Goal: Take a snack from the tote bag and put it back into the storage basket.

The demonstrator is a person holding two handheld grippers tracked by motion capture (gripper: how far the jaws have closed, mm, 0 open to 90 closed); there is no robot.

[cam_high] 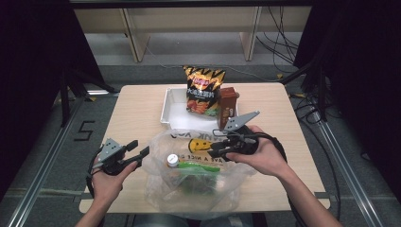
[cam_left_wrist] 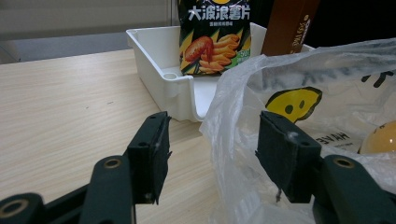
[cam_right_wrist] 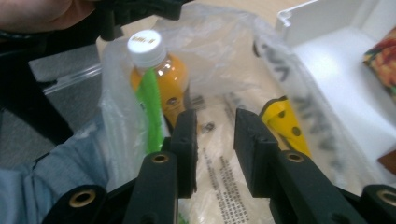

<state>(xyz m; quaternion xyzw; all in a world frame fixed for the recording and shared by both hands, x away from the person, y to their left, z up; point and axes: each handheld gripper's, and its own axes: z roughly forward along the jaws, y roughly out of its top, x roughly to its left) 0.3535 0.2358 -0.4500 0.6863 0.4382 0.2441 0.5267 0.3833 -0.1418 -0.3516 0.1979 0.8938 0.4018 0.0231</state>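
bag (cam_high: 198, 161) lower centre, bottle (cam_high: 173, 161) already inside | chips (cam_high: 203, 89), carton (cam_high: 227, 101) left in tray (cam_high: 166, 111) | left gripper (cam_high: 140, 150) jaws open beside bag's edge | right gripper (cam_high: 213, 152) jaws part-open, gripping nothing

Thin crinkled translucent plastic bag (cam_high: 198, 175) with glossy creases, matt pale wood-grain worktop (cam_high: 137, 113), smooth glossy white plastic tray (cam_left_wrist: 161, 65), shiny printed foil crisp packet (cam_high: 204, 90), matt black tongs (cam_left_wrist: 212, 154) with rough pads, glossy plastic bottle (cam_right_wrist: 159, 74)

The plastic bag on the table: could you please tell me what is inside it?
Inside the plastic bag lies an orange drink bottle with a white cap and green label. Crumpled film hides whatever else may be beneath.
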